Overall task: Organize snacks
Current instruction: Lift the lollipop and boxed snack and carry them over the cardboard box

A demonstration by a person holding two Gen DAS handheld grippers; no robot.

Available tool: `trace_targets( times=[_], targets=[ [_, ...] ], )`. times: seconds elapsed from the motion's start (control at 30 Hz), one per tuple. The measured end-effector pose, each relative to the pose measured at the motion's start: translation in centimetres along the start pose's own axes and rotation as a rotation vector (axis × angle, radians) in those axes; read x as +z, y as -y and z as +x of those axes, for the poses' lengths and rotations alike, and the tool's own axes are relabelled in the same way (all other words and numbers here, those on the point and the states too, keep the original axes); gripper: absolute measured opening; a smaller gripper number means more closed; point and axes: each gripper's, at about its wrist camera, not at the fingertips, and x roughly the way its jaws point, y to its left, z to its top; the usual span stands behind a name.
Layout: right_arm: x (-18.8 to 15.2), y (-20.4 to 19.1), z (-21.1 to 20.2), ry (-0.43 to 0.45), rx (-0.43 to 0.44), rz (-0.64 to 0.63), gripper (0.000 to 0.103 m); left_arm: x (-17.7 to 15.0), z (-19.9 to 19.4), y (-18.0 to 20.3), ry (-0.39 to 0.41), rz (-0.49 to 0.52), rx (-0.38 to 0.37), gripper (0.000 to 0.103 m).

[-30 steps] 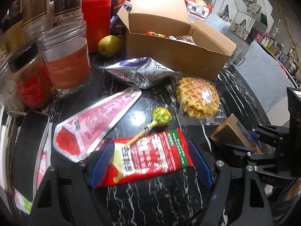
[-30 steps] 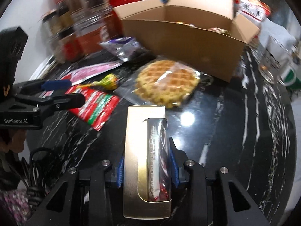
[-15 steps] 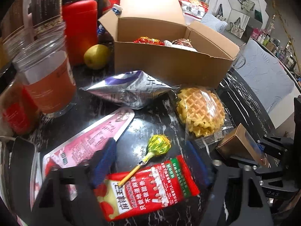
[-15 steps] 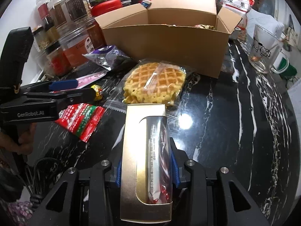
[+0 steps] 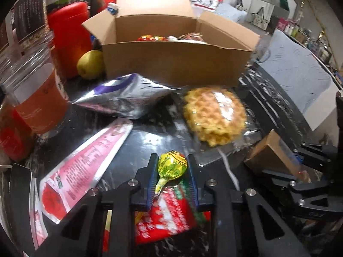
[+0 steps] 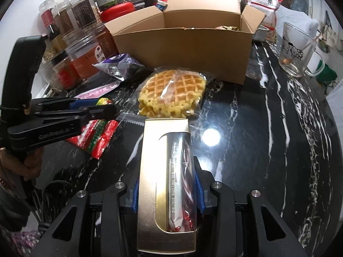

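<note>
left tongs point(image 5: 172, 169): closed on the lollipop point(image 5: 172, 166), blue pads pressing the yellow-green wrapped head from both sides; stick trailing back toward 6 o'clock between the fingers.
right tongs point(image 6: 167, 189): closed on the gold box point(image 6: 150, 184), gripping its long sides; the box has a clear window showing a red-and-white packet inside, and it points toward 12 o'clock.
lollipop place: low centre of the left wrist view, above the red packet point(image 5: 169, 216), which lies flat on the bench point(image 6: 268, 150) under the fingers.
waffle point(image 6: 171, 90): in clear wrap on the bench, at 12 o'clock from the gold box, just in front of the cardboard box point(image 6: 182, 49).
cardboard box: open, flaps up, at 12 o'clock in both views; wrapped snacks show inside it.
silver-purple bag point(image 5: 126, 96): at 11 o'clock from the lollipop, against the cardboard box's front wall.
pink pouch point(image 5: 85, 169): at 9 o'clock from the left tongs, flat on the bench.
jars point(image 6: 83, 57): row at 10 o'clock in the right wrist view, beside a red container point(image 5: 68, 36).
yellow fruit point(image 5: 91, 64): at the cardboard box's left corner.
glass mug point(image 6: 298, 49): at 2 o'clock in the right wrist view, well apart from the snacks.
person's hand point(image 6: 32, 160): at 9 o'clock in the right wrist view, around the left tool's handle.
</note>
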Motion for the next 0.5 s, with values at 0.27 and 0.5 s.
trace_targets(
  times=[0.27, 0.5],
  targets=[
    [-1.5, 1.0, -1.3, -0.005, -0.044, 0.033, 0.038, -1.4, -0.9, 3.4, -0.043, 0.055, -0.124, 0.026],
    [-2.5, 2.0, -2.1, 0.007, -0.045, 0.076, 0.039, -2.6, -0.1, 5.6, -0.076, 0.123, -0.12, 0.026]
  ],
)
